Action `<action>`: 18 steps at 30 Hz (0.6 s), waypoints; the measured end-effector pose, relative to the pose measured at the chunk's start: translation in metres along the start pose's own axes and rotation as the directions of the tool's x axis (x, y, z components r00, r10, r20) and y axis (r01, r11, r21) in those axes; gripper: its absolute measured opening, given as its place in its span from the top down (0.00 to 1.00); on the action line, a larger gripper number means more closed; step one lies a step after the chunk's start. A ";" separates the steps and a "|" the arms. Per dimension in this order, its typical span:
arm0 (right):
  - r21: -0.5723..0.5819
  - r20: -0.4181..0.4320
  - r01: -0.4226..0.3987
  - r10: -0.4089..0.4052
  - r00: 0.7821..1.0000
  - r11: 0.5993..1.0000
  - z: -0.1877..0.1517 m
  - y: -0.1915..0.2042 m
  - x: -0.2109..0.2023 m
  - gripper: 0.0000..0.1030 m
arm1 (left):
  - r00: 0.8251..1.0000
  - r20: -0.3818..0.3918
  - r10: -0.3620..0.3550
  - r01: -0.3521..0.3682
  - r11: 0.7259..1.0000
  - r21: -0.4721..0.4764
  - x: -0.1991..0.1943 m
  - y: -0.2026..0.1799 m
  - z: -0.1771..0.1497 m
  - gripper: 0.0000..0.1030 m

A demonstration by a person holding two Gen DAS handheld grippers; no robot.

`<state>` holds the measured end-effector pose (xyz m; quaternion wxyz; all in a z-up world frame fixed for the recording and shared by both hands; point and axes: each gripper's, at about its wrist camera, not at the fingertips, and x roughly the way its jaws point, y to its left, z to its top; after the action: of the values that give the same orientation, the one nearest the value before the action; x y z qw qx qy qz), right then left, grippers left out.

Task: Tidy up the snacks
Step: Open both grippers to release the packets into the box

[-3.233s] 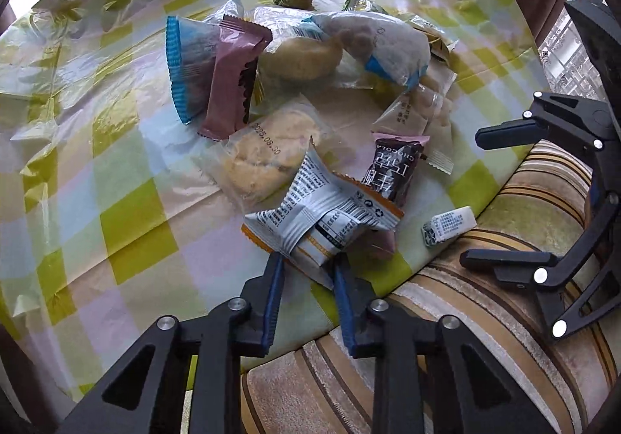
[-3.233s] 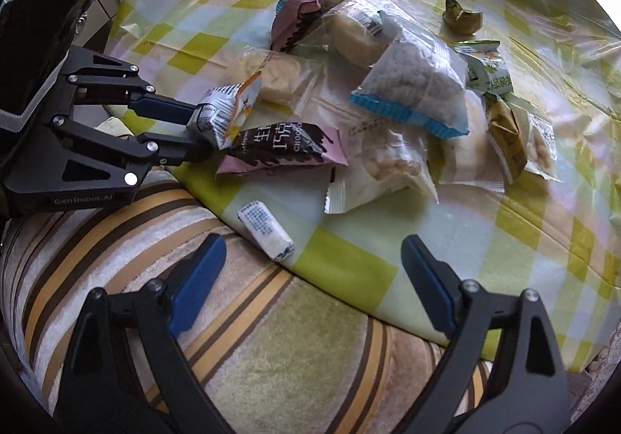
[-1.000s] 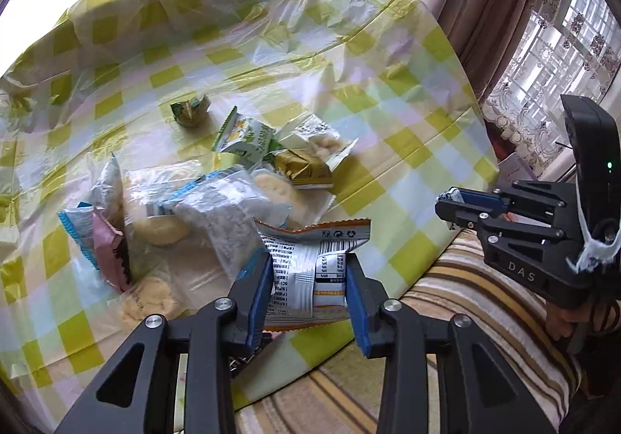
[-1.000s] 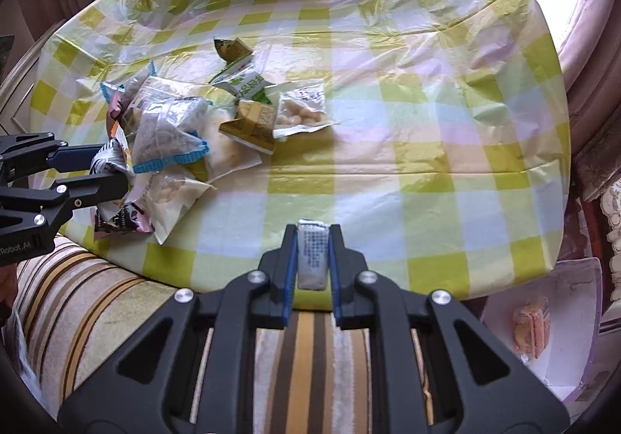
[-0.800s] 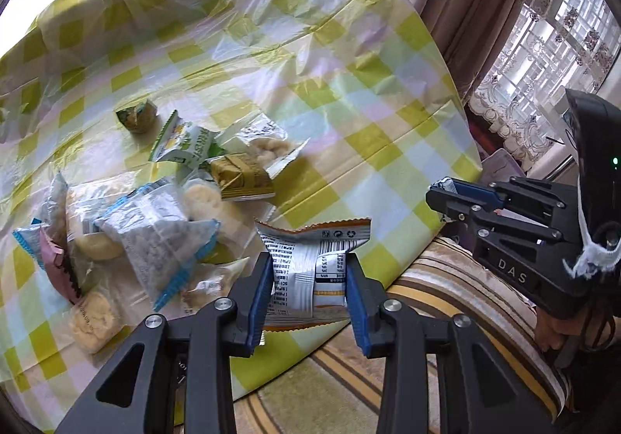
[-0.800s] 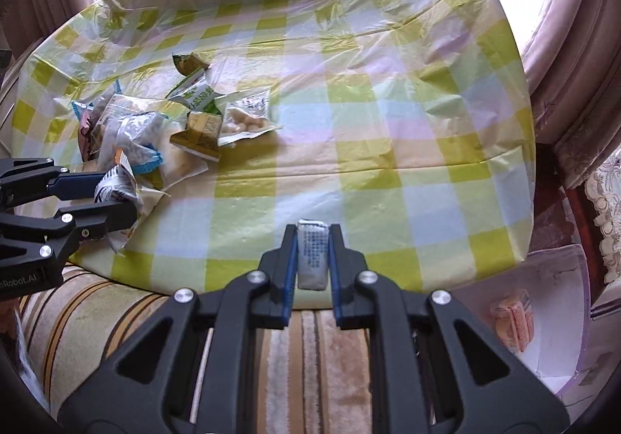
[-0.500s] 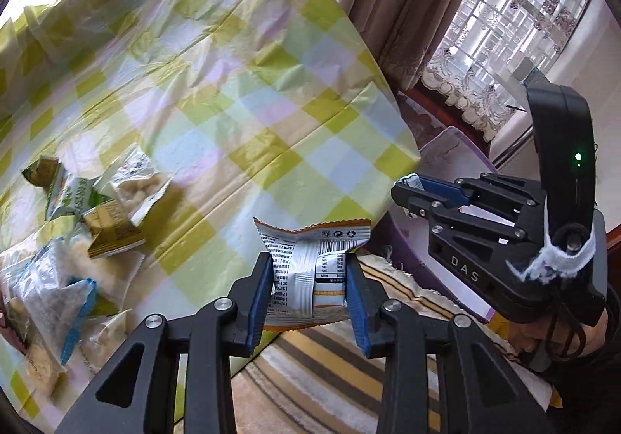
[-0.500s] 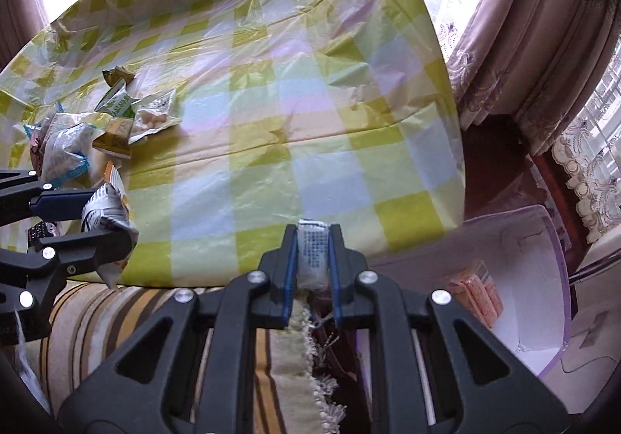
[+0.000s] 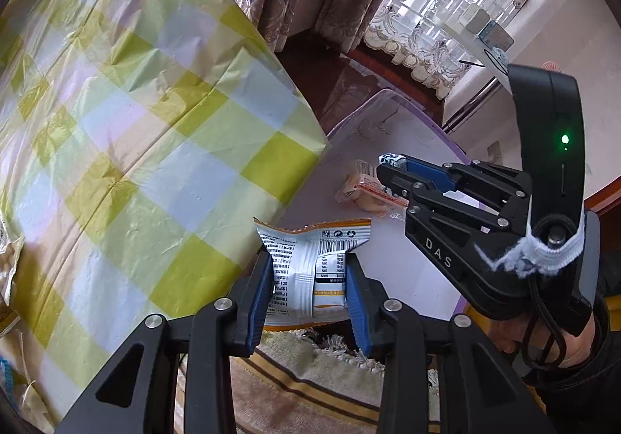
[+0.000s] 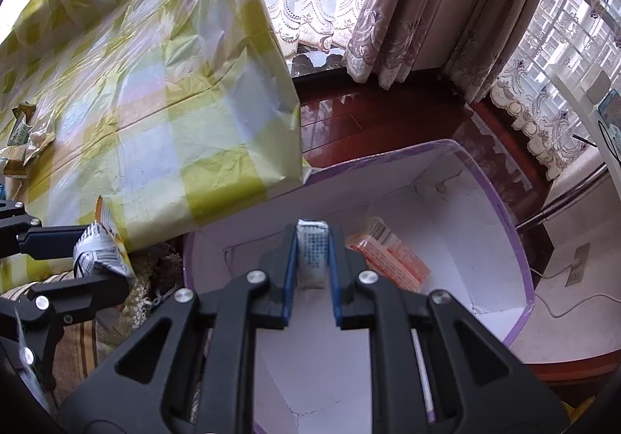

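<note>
1. Your left gripper [image 9: 308, 288] is clamped on a white and orange snack bag [image 9: 310, 267]. The bag stands up between the two blue pads, with small black print facing you.
2. You hold this bag in the air, just off the near right corner of the table. The edge of the white box [image 9: 388, 123] is right behind it.
3. Your right gripper [image 10: 310, 271] is squeezed shut on a small white candy pack [image 10: 311, 253]. The pack stands up straight between the blue pads.
4. You hold the small pack over the open white box [image 10: 485, 240] with the purple rim. The box sits on the floor, to the right of the table.
5. An orange and white snack pack [image 10: 392, 255] already lies inside the box, on its bottom, just right of your right gripper.
6. The table wears a yellow checked tablecloth [image 9: 136, 143] with clear plastic on top. It hangs over the table edge near the box.
7. A few more snacks [image 10: 19, 139] lie on the far left of the table.
8. A striped cushion [image 9: 310, 387] lies under your left gripper. Pink curtains [image 10: 427, 7] hang by the window at the far side.
</note>
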<state>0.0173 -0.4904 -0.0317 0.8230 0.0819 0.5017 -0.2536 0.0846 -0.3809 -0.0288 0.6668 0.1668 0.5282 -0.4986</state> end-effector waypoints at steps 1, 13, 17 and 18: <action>0.008 0.001 0.011 -0.011 1.000 1.000 -0.001 -0.003 0.001 0.83 | 1.000 -0.005 -0.010 0.010 1.000 0.003 0.003 -0.003 0.002 0.64; 0.051 0.010 0.054 -0.055 0.998 0.997 0.002 -0.017 0.000 0.38 | 0.999 -0.037 -0.025 0.023 0.999 -0.046 0.015 -0.004 0.009 0.48; 0.043 0.033 0.095 -0.096 0.995 0.995 0.006 -0.012 -0.007 0.21 | 0.988 0.019 0.156 -0.155 0.987 -0.045 -0.005 -0.003 0.004 0.48; 0.045 0.037 0.098 -0.100 0.994 0.994 0.009 -0.010 -0.008 0.20 | 0.977 0.051 0.208 -0.206 0.977 -0.047 -0.013 -0.001 0.002 0.46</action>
<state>0.0162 -0.4994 -0.0190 0.8171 0.0699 0.4833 -0.3064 0.0855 -0.3761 -0.0162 0.7327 0.1933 0.4995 -0.4198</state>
